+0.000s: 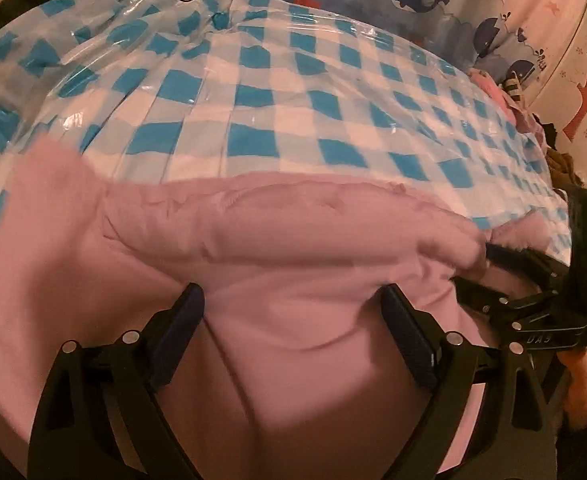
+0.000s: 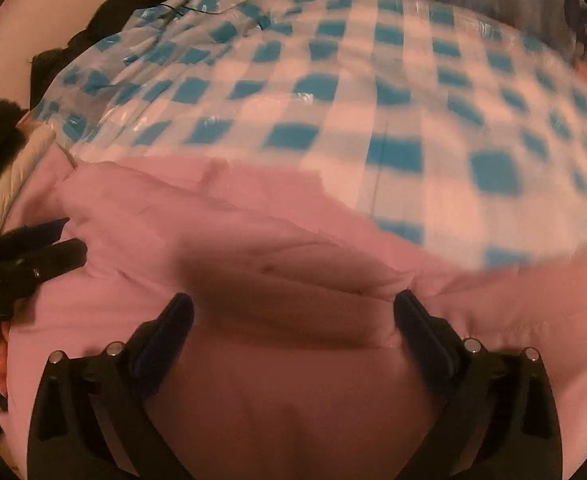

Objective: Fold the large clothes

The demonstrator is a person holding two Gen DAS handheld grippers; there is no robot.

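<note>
1. Pink garment (image 1: pixel 277 248) is seen spread on the blue-checked plastic sheet (image 1: pixel 277 92), bunched w/ a puffy fold.
2. Left gripper (image 1: pixel 293 304) is held wide open over the fabric, nothing clamped.
3. Right gripper (image 2: pixel 293 312) is likewise spread open, fold lying btwn its fingers, unpressed.

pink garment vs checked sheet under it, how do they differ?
The pink garment is plain, one colour; the checked sheet has blue and white squares. The garment looks matte and puffy, with a thick rolled edge; the sheet is glossy and thin like plastic, with creases. The garment lies on top, near both open grippers; the sheet runs beyond it. Both are soft and spread out.
</note>
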